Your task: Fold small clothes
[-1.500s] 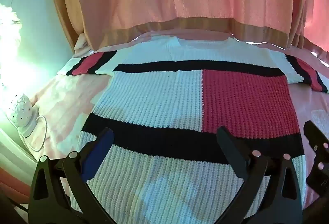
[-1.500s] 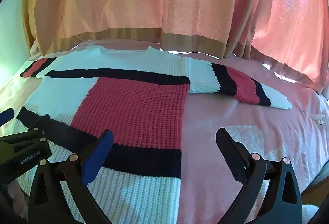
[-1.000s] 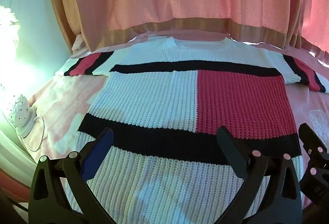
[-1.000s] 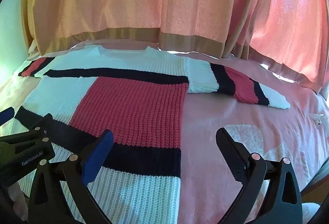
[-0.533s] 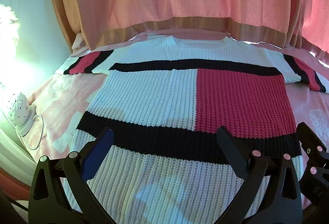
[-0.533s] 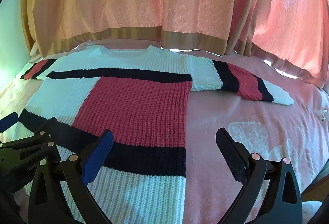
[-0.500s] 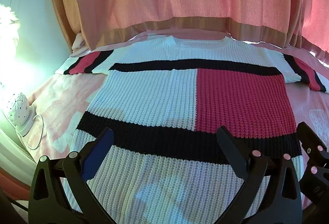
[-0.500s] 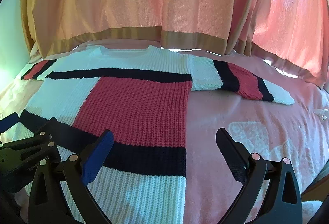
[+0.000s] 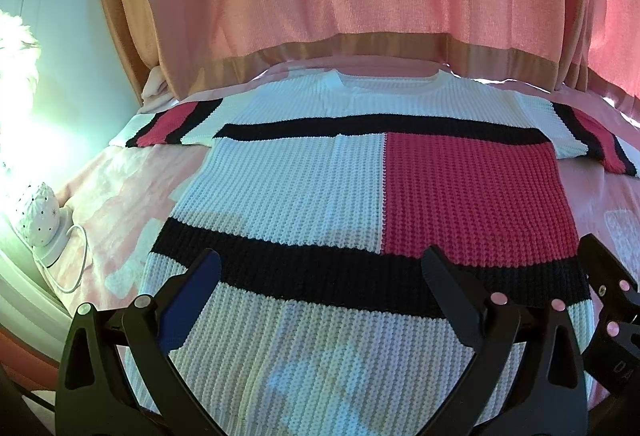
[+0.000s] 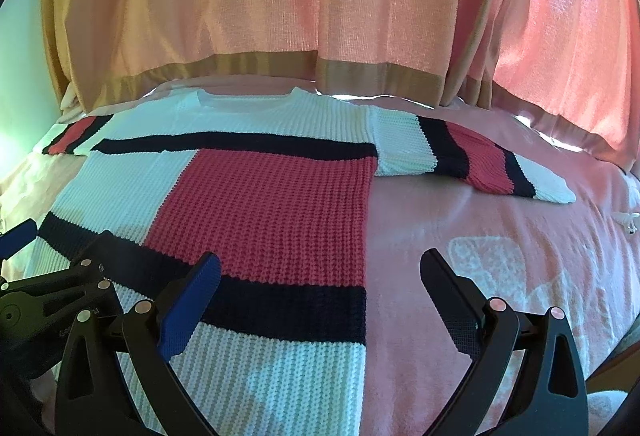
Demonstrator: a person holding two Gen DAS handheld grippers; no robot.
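Showing one knitted sweater (image 9: 312, 188) with two striped sleeves (image 10: 472, 160), two grippers (image 9: 320, 276), one bed (image 10: 500, 236), one small dotted lamp (image 9: 38, 212).

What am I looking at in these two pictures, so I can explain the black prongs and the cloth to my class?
No robot arm is here: a person holds a two-finger tool in each hand, and each carries a wide-angle camera looking forward along its fingers. One picture comes from the left gripper, the other from the right gripper. Both grippers are open and hold nothing. In the right picture, the black shape at the left edge is the left gripper seen from the side. Before them a knitted sweater in white, black and red blocks lies flat on a pink bedspread, sleeves spread out, collar at the far end near the peach curtains. A small dotted lamp sits at the left. Folding has not begun.
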